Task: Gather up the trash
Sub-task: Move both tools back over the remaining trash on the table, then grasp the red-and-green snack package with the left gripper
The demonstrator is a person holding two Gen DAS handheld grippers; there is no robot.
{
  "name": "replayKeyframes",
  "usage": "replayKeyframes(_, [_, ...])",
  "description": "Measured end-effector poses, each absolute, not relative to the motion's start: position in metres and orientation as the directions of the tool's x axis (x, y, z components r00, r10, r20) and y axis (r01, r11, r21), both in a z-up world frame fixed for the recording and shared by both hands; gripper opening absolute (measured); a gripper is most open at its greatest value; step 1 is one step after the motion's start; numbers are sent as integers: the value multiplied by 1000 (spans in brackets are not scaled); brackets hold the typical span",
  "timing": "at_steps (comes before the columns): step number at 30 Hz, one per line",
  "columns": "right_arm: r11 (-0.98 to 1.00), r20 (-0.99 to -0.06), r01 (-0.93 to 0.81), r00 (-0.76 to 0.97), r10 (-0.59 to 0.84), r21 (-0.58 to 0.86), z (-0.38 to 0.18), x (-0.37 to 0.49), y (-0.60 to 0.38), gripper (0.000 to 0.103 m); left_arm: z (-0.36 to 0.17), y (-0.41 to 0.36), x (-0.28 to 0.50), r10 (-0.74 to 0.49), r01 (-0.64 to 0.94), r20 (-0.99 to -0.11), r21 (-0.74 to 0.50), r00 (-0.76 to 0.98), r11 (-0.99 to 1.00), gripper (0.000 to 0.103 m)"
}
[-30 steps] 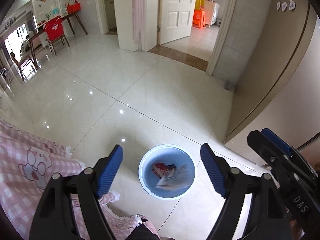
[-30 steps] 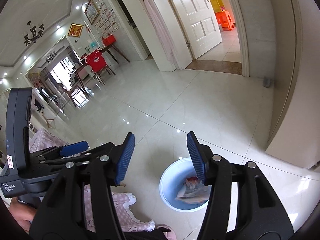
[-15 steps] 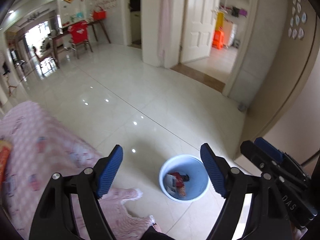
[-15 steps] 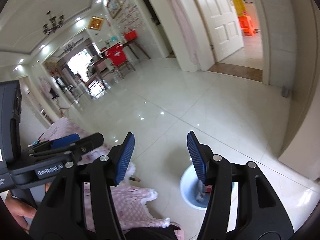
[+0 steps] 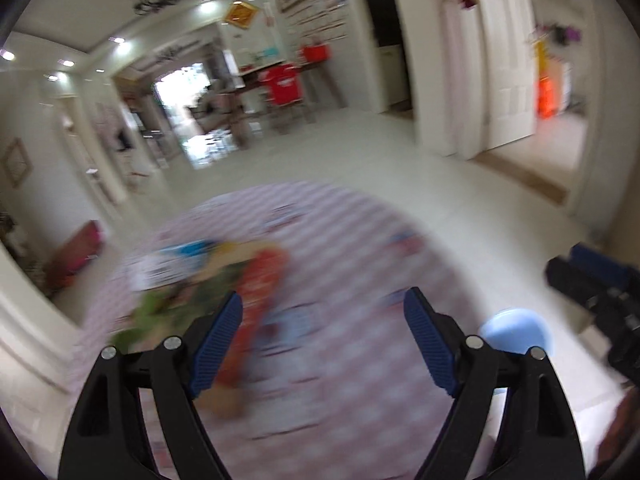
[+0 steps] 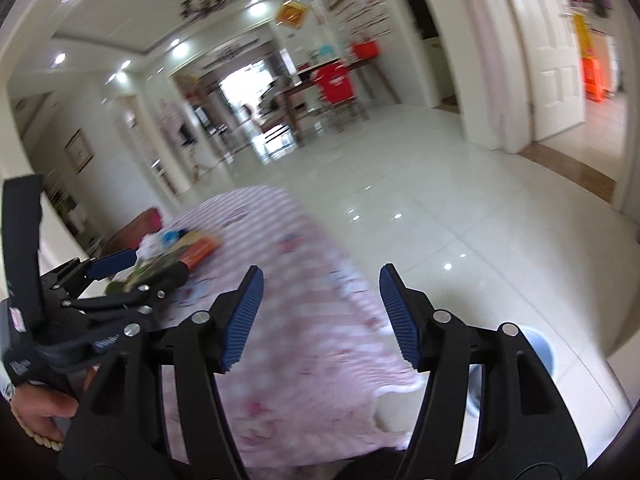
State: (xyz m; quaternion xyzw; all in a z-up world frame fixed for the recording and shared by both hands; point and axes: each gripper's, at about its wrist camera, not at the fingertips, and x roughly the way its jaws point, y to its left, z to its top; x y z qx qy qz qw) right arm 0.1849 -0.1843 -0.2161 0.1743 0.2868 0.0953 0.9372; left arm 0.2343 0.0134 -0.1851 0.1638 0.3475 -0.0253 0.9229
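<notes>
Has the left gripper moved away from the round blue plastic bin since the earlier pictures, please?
Yes. The left gripper has swung from the bin, now low right, over the pink checked cloth.

Wrapper heap [image 5: 224, 280] crowding the tablecloth's [image 5: 340, 248] left, bare cloth rightward, bin [image 5: 516, 330] beside table edge
</notes>
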Motion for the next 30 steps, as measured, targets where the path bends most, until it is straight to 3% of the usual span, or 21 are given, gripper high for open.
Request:
replayKeyframes(5, [922,-538,-154,773,336,354,-217,206,-123,60,-199,61,237,183,93,-651,365,737,926,81])
replayKeyframes(16, [926,-616,-167,705,352,338,-236,244,-81,62,-233,63,255,305,79,-626,509,718,857,79])
replayKeyframes(17, [926,-618,-166,703,353,340,-239,243,-80,62,-233,62,257,300,85,-631,505,716,859,74])
replayKeyframes(19, [922,-618,-163,700,359,351,-240,245,-80,62,-231,60,265,307,76,-626,508,717,858,50])
replayKeyframes(23, [920,-610,-167,705,363,355,-236,241,-80,62,-225,63,266,301,77,-627,502,719,862,25])
replayKeyframes(25, [918,-603,-174,708,368,357,-232,241,-78,62,-218,68,263,298,61,-612,495,732,867,17])
replayKeyframes(30, [911,-580,-203,716,387,358,-220,235,-66,62,-184,93,245,238,10,-582,390,778,921,8])
